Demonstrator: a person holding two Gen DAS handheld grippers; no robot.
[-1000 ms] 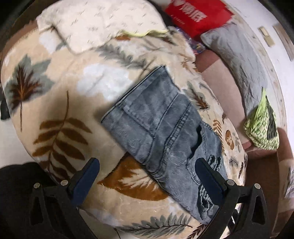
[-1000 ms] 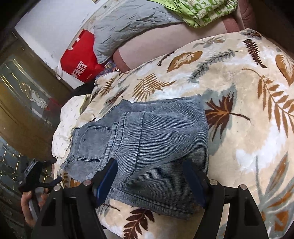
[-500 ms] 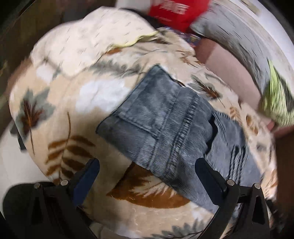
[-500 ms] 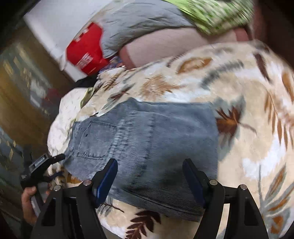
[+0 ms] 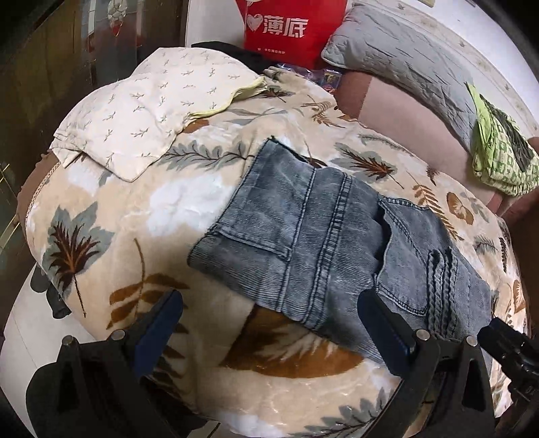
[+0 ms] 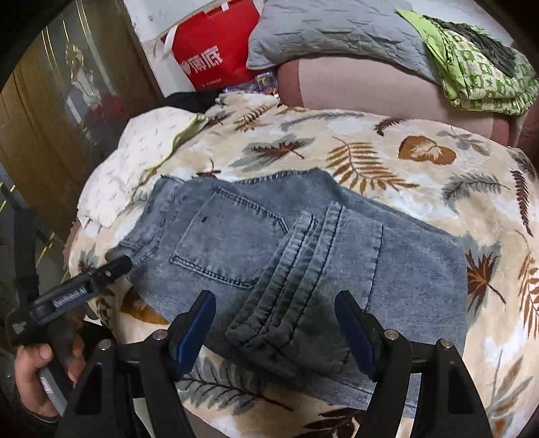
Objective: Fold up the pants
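One folded pants (image 6: 303,256) bundle on leaf-print blanket (image 6: 387,158) (hand-held grippers apart)

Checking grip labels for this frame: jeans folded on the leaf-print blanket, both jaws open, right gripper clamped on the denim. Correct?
Not quite. The right gripper is not clamped on the jeans: the right wrist view shows its jaws standing wide apart above the fabric, pressing on nothing. The rest holds: folded jeans on the leaf-print blanket, and the left gripper open too.

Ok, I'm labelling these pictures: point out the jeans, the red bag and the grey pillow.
jeans (image 6: 232,242): right wrist view, back pocket.
red bag (image 5: 289,30): left wrist view, printed front.
grey pillow (image 6: 323,30): right wrist view, creased top.
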